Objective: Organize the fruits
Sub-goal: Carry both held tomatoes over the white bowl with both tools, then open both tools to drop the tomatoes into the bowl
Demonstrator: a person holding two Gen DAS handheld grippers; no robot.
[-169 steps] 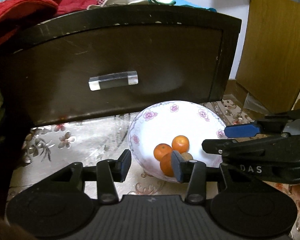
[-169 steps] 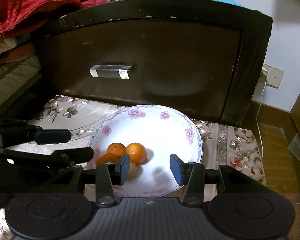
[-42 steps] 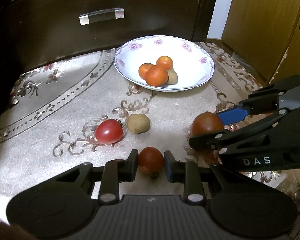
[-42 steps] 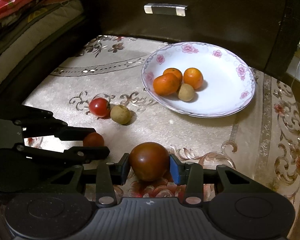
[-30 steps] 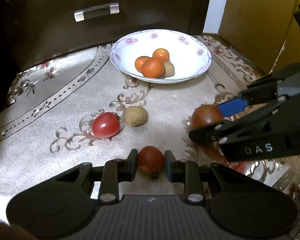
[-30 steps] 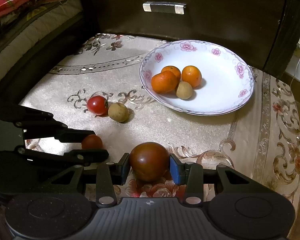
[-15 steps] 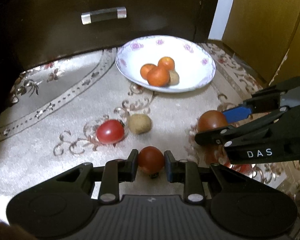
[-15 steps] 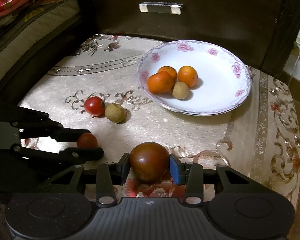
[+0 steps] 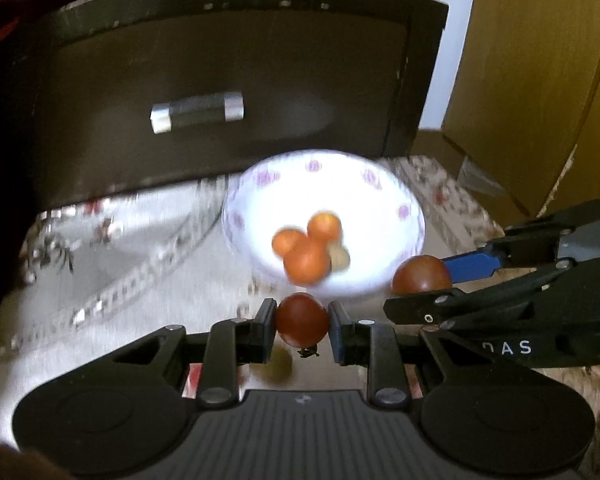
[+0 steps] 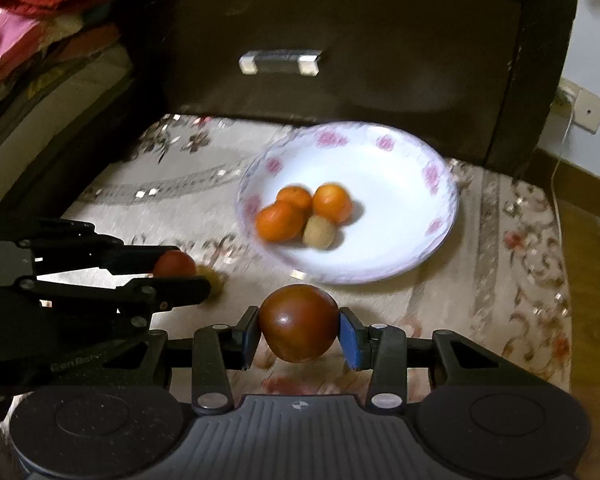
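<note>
From the left wrist, the left gripper [image 9: 302,320] is raised level before the plate [image 9: 380,184], fingers clamped on one small red tomato [image 9: 301,319], while from the right wrist the right gripper [image 10: 299,334] pinches one larger dark-red tomato [image 10: 299,328] short of the plate's [image 10: 400,256] three oranges [image 10: 280,220] and one brownish fruit [image 10: 319,232].

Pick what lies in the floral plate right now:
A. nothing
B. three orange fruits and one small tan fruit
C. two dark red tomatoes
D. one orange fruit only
B: in the plate three orange fruits cluster against a small tan fruit.
</note>
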